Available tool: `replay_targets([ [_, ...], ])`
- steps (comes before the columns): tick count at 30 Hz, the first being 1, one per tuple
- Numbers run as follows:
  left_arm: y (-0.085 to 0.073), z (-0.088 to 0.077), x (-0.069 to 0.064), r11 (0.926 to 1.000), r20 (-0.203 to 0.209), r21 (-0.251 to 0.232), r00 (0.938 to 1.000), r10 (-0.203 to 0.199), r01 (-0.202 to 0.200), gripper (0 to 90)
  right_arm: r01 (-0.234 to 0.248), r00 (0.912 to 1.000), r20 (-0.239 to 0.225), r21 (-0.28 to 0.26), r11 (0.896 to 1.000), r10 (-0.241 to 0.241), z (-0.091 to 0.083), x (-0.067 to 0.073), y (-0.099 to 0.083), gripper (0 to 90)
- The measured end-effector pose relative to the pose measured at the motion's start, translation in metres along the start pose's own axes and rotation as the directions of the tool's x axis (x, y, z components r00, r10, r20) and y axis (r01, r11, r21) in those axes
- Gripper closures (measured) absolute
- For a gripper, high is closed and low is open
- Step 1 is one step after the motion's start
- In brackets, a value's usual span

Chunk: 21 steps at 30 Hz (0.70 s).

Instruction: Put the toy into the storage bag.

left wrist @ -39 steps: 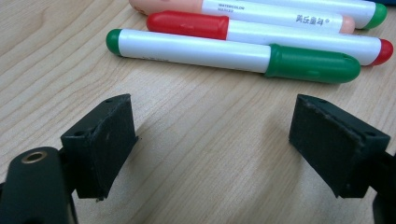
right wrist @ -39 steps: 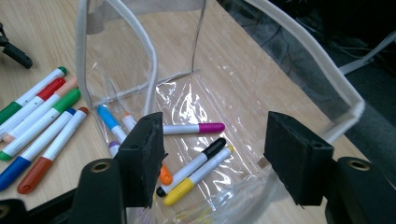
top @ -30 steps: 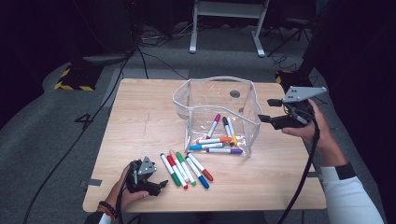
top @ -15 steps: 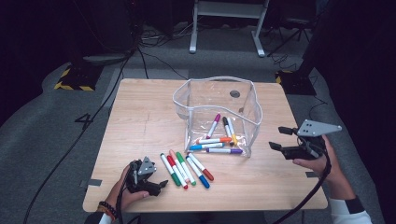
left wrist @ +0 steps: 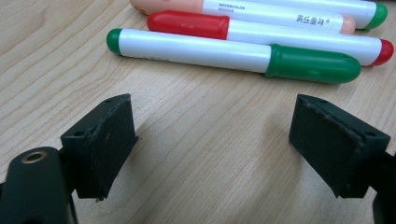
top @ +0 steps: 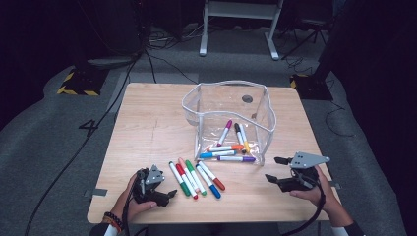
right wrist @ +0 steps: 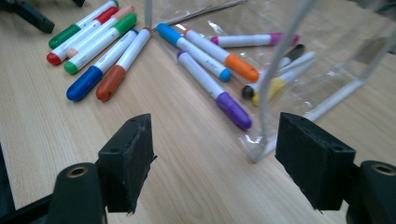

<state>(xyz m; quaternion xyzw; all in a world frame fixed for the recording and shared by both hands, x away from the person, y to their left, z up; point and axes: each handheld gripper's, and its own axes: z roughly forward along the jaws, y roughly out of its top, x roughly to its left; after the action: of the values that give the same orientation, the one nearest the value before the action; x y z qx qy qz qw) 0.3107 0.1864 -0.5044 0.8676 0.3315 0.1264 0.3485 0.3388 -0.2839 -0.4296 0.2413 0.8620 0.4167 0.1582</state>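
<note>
Spread wide on the left gripper [left wrist: 212, 144]: fingers [left wrist: 105, 140] empty, low over the bare surface [top: 147, 128], aimed at a green marker [left wrist: 224, 56] just beyond. Just been opening on the right gripper [right wrist: 215, 158]: fingers [right wrist: 133, 154] apart too, nothing between them, pointed at the near corner of the clear pouch [top: 268, 105]. Inside the pouch, six stowed markers [top: 231, 145], lying flat on its floor. Just in front of the pouch, toward its left, a row of loose markers [top: 196, 179], green one included, close to the left gripper. Judged about half done: roughly as many left to lift and drop in as already stowed, none gripped yet.
</note>
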Motion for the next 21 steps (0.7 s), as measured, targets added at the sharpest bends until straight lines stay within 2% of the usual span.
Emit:
replay_targets([
  [4,0.0,0.0,0.0,1.0,0.0,0.0,1.0,0.0,0.0,14.7,0.013,0.9998,-0.014,0.016,1.0,-0.013,0.022,0.011,-0.001,27.9],
  [6,0.0,0.0,0.0,1.0,0.0,0.0,1.0,0.0,0.0,14.7,0.006,0.9991,-0.042,0.033,0.999,-0.005,0.037,0.017,-0.001,28.0],
  [12,0.0,0.0,0.0,1.0,0.0,0.0,1.0,0.0,0.0,14.7,0.052,0.9952,-0.087,0.083,0.995,-0.045,0.072,0.035,0.005,28.1],
  [15,0.0,0.0,0.0,1.0,0.0,0.0,1.0,0.0,0.0,14.7,0.072,0.9921,-0.108,0.081,0.994,-0.063,0.087,0.044,0.012,29.3],
  [17,0.0,0.0,0.0,1.0,0.0,0.0,1.0,0.0,0.0,14.7,0.069,0.9907,-0.122,0.069,0.995,-0.06,0.095,0.048,0.019,30.7],
  [21,0.0,0.0,0.0,1.0,-0.001,0.0,1.0,0.0,0.0,14.7,0.095,0.9885,-0.125,0.068,0.993,-0.086,0.107,0.056,0.027,32.0],
])
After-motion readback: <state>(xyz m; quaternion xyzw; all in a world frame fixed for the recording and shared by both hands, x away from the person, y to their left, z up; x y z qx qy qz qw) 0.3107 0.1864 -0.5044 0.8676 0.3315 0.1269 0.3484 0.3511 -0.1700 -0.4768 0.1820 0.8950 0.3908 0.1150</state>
